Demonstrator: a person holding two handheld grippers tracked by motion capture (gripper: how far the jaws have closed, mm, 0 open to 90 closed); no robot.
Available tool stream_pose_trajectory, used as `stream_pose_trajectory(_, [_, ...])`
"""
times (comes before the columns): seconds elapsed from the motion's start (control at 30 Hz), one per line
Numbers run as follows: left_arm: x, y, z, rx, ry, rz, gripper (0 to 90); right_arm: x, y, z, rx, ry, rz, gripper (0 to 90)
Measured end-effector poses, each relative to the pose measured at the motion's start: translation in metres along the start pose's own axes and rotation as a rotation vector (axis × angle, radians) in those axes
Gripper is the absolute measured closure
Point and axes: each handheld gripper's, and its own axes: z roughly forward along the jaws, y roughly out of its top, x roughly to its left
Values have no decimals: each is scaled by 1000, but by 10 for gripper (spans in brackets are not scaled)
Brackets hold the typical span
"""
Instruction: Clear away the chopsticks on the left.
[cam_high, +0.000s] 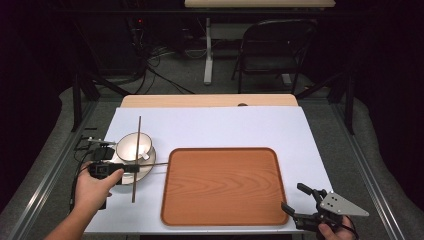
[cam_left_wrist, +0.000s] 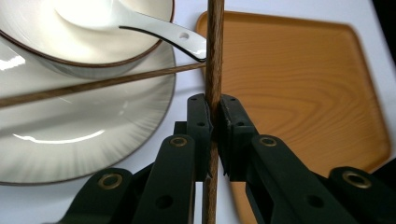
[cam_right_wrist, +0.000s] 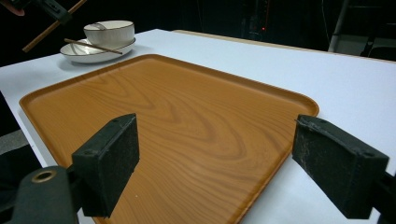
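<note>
My left gripper (cam_left_wrist: 214, 116) is shut on a dark wooden chopstick (cam_left_wrist: 214, 56) and holds it just left of the tray; in the high view this chopstick (cam_high: 137, 150) runs near-to-far past the gripper (cam_high: 134, 168). A second chopstick (cam_left_wrist: 93, 85) lies across the white plate (cam_left_wrist: 93, 135), its tip toward the tray. On the plate (cam_high: 145, 172) stands a white bowl (cam_high: 133, 145) with a white spoon (cam_left_wrist: 159, 32) in it. My right gripper (cam_high: 295, 196) is open with nothing between its pads, at the near right corner of the wooden tray (cam_high: 223, 186).
The bare wooden tray (cam_right_wrist: 163, 107) takes up the middle of the white tabletop (cam_high: 225, 125). Seen from the right gripper, the bowl (cam_right_wrist: 109, 31) and plate (cam_right_wrist: 79, 55) lie beyond the tray's far corner. A folding chair (cam_high: 275, 45) and cables are behind the table.
</note>
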Motion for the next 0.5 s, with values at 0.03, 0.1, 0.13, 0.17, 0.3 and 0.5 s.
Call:
stream_pose_trajectory(0.03, [0, 1, -1, 5, -22, -39, 837, 0, 0, 0, 2, 1, 2, 143])
stream_pose_trajectory(0.1, [0, 3, -2, 14, -42, -78, 837, 0, 0, 0, 0, 1, 0, 143])
stream_pose_trajectory(0.13, [-1, 3, -2, 27, -49, -86, 837, 0, 0, 0, 1, 1, 2, 143])
stream_pose_trajectory(0.17, [-2, 4, -2, 33, -62, -104, 838, 0, 0, 0, 1, 1, 3, 143])
stream_pose_trajectory(0.3, [-8, 5, 3, 63, -118, -144, 837, 0, 0, 0, 1, 2, 2, 143])
stream_pose_trajectory(0.5, [-22, 5, 19, 124, -139, -159, 837, 0, 0, 0, -2, 1, 0, 143])
